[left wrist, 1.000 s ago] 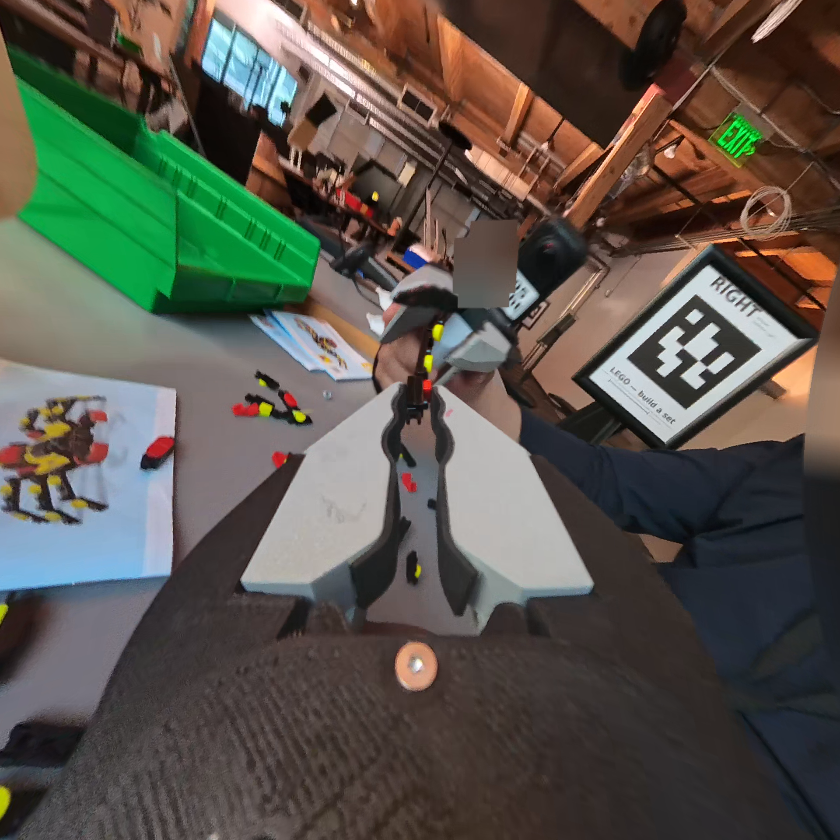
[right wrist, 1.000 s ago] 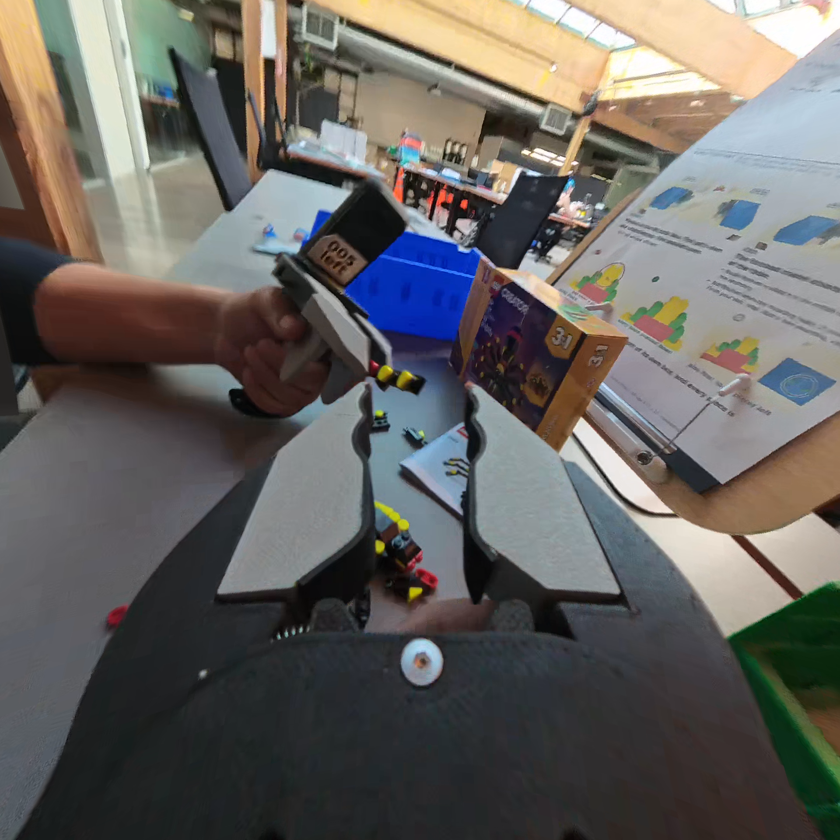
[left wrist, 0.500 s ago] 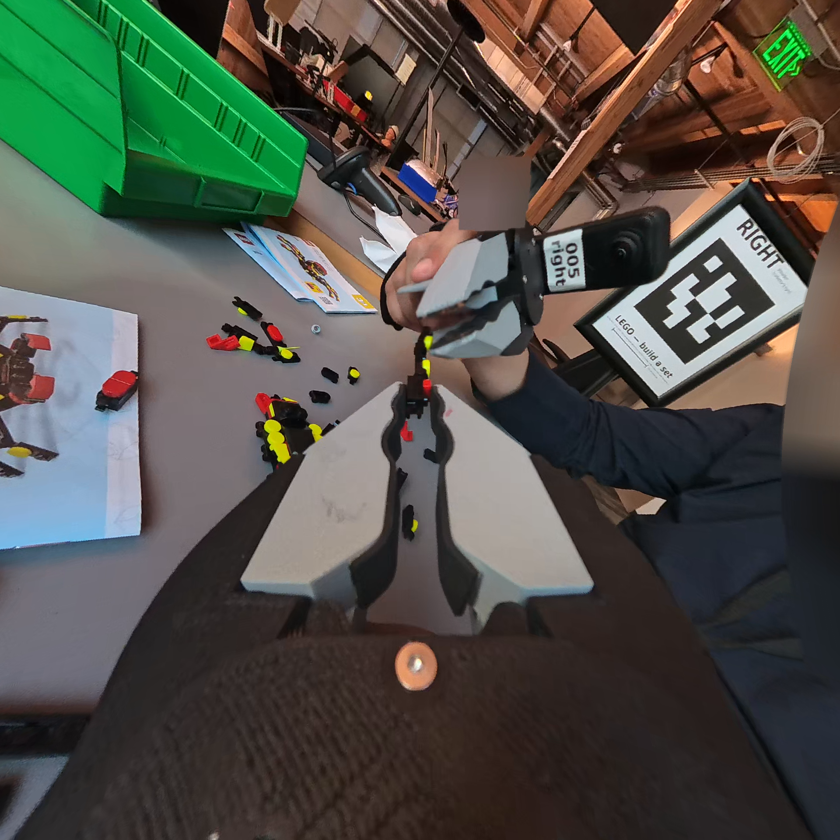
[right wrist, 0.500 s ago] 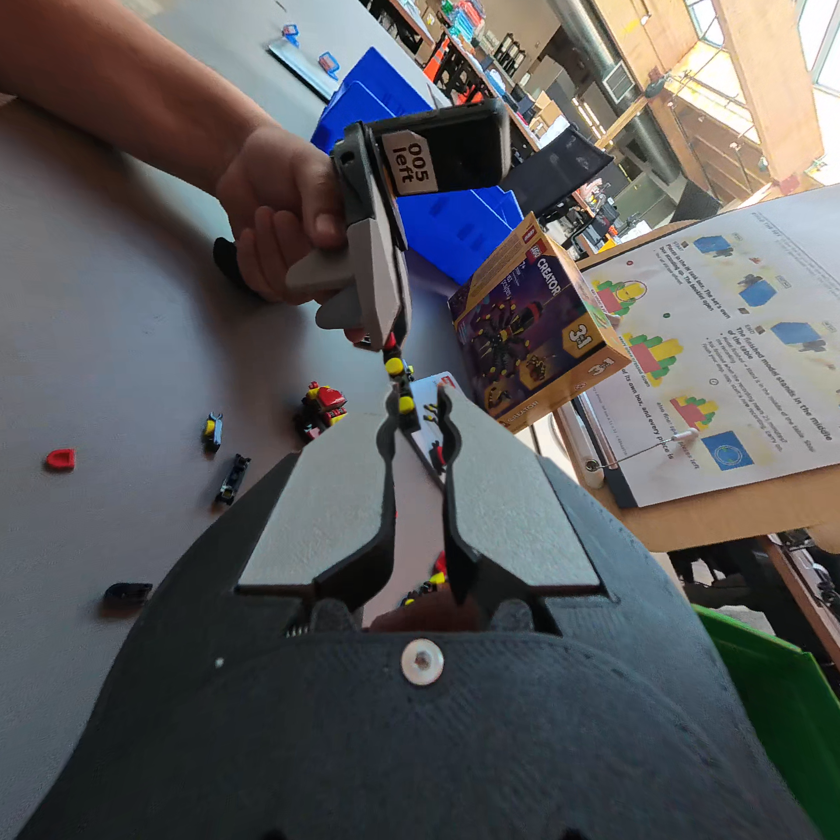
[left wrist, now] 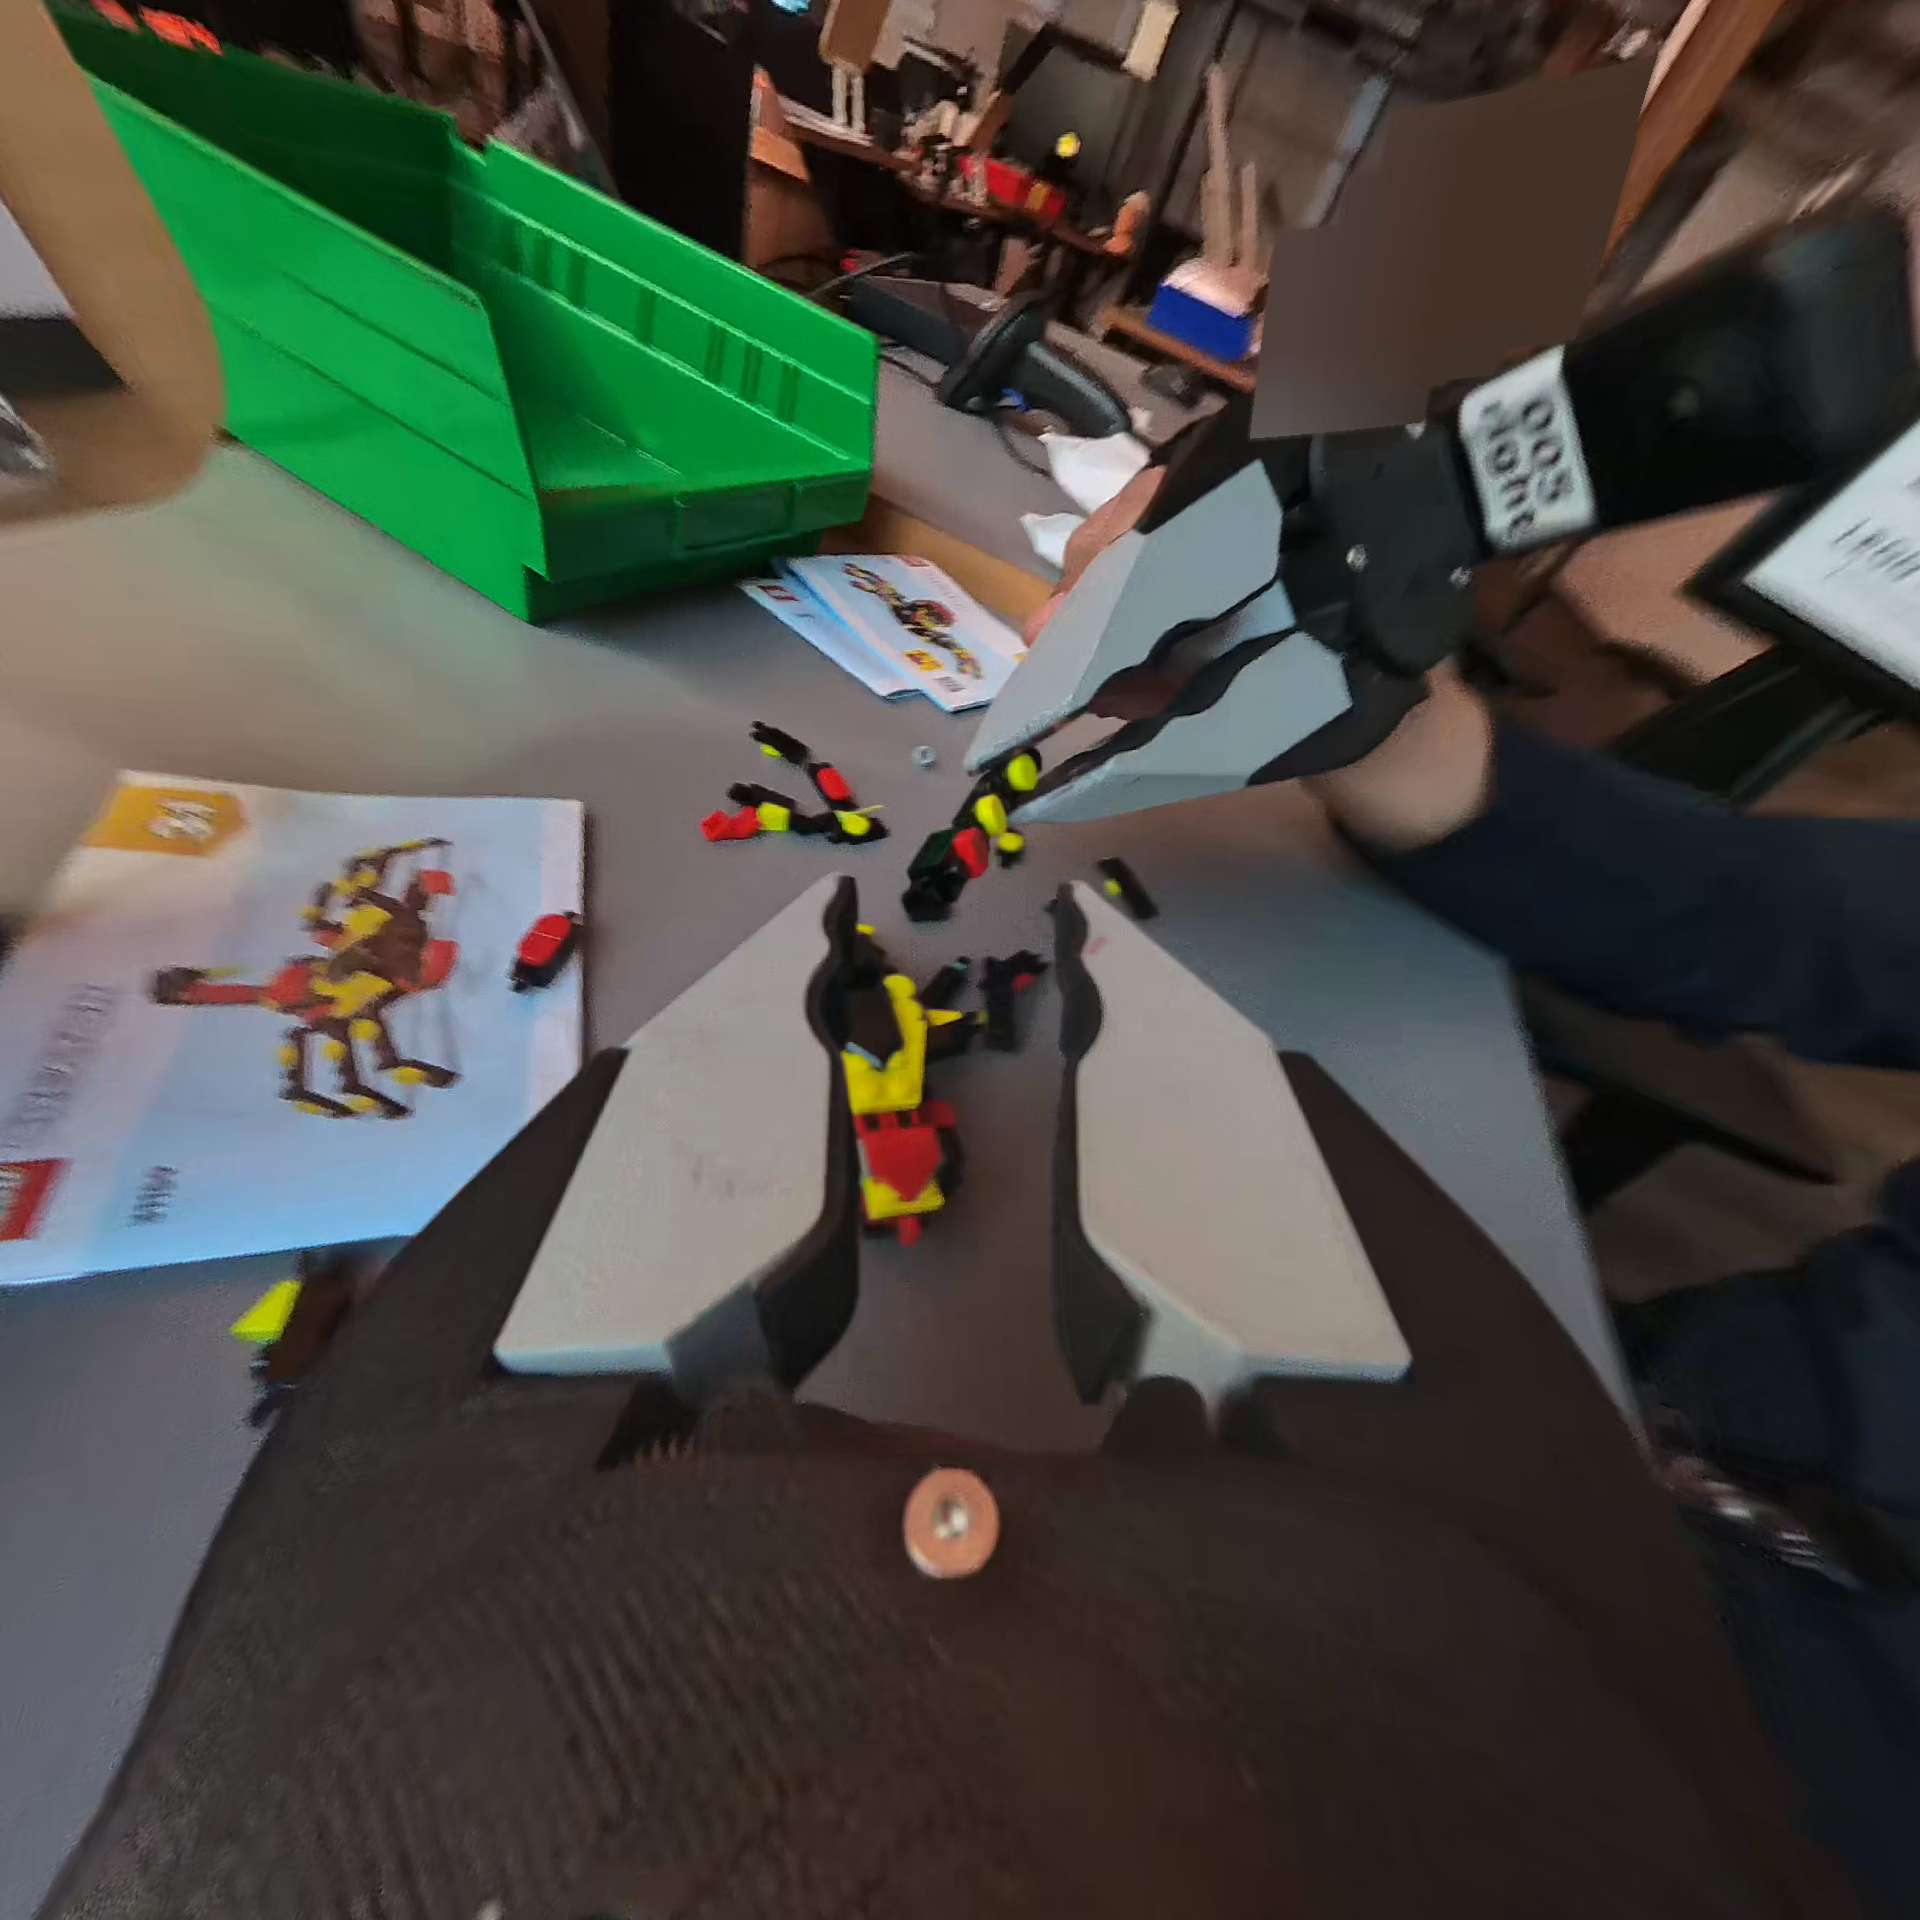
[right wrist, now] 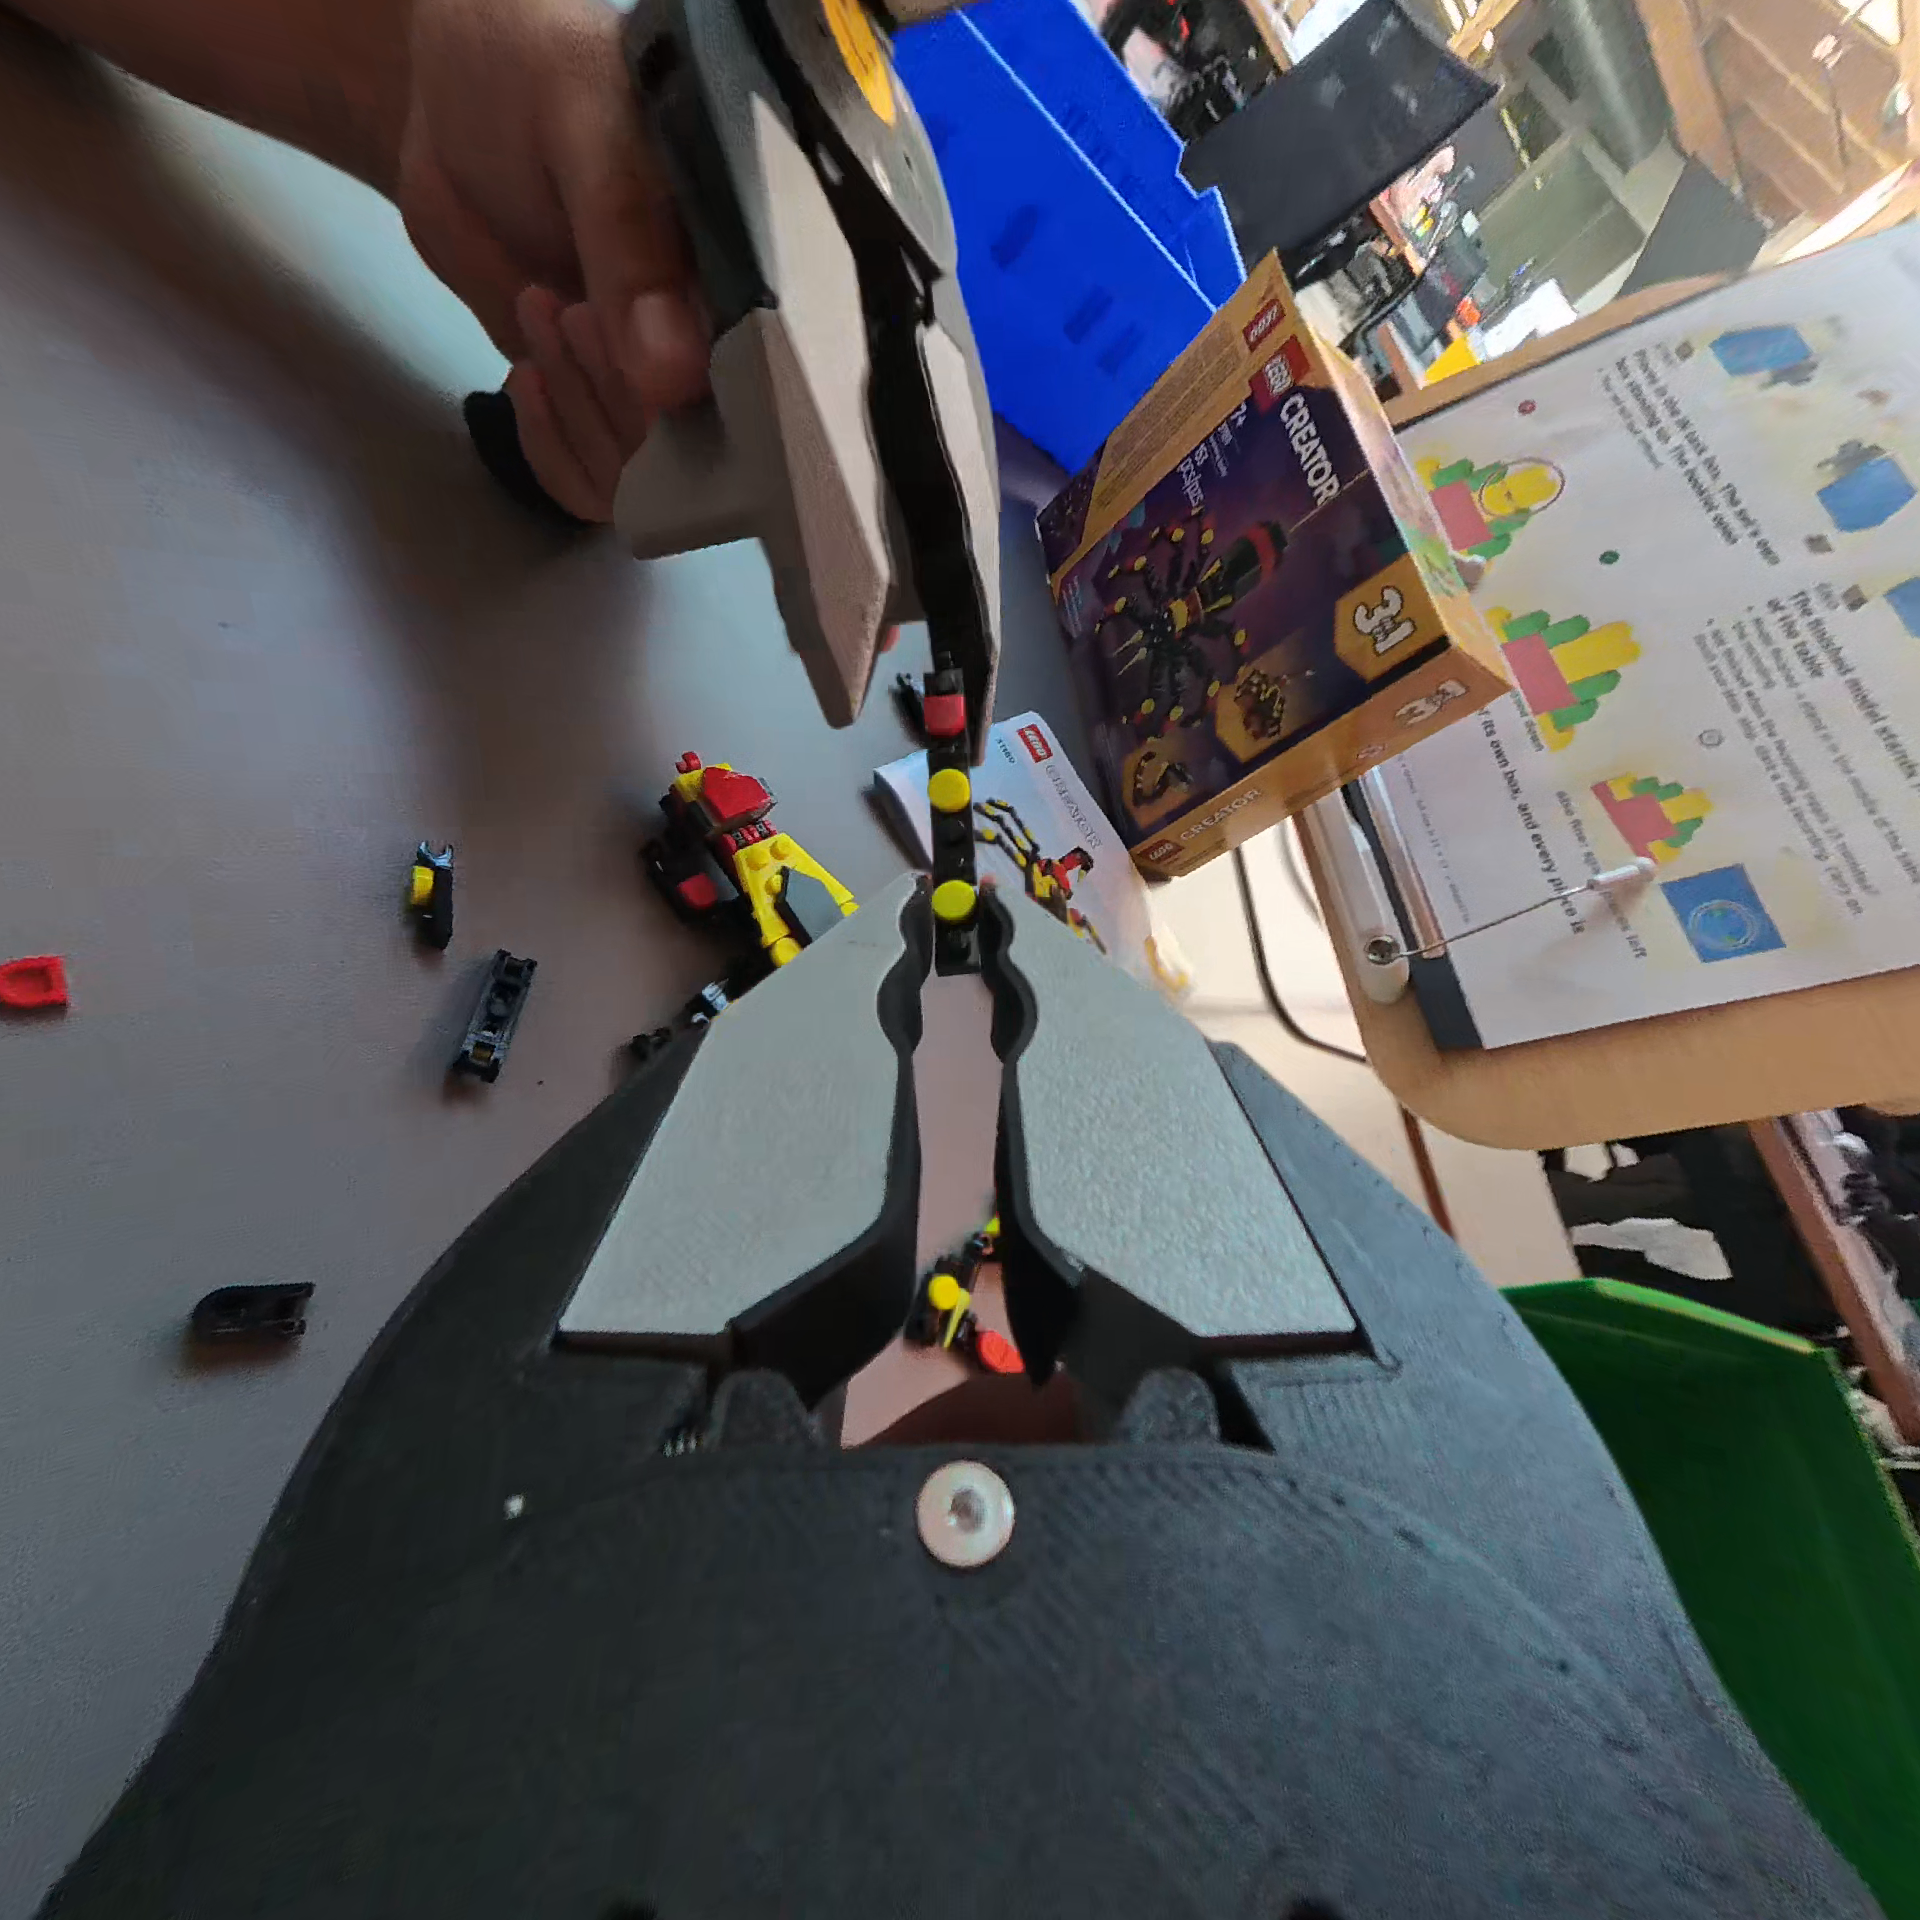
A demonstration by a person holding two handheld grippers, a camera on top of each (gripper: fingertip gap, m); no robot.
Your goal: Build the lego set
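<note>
My right gripper (right wrist: 954, 914) is shut on the near end of a thin black brick strip (right wrist: 948, 790) with yellow studs and a red piece. The strip sticks out ahead of the pads, above the grey table (right wrist: 208, 623). In the left wrist view the same strip (left wrist: 966, 831) hangs from the right gripper's tips. My left gripper (left wrist: 951, 904) is open and holds nothing; the strip's far end lies just beyond its fingertips, untouched. In the right wrist view the left gripper's fingers (right wrist: 831, 582) stand apart on either side of the strip's red end. A yellow, red and black brick model (left wrist: 894, 1101) lies on the table under the left jaws.
An open instruction booklet (left wrist: 291, 1008) lies at the left, green bins (left wrist: 520, 343) behind it. Loose bricks (left wrist: 800, 810) and thin booklets (left wrist: 894, 623) lie on the table. A set box (right wrist: 1247, 582), a blue bin (right wrist: 1060, 239) and a slanted board with a sheet (right wrist: 1683, 665) stand on the right. Both grippers' tips are close together, under 4 cm apart.
The left gripper held the strip, then opened and let it go. The right gripper closed on the strip's other end and now holds it alone. Both views tilted down toward the table.
</note>
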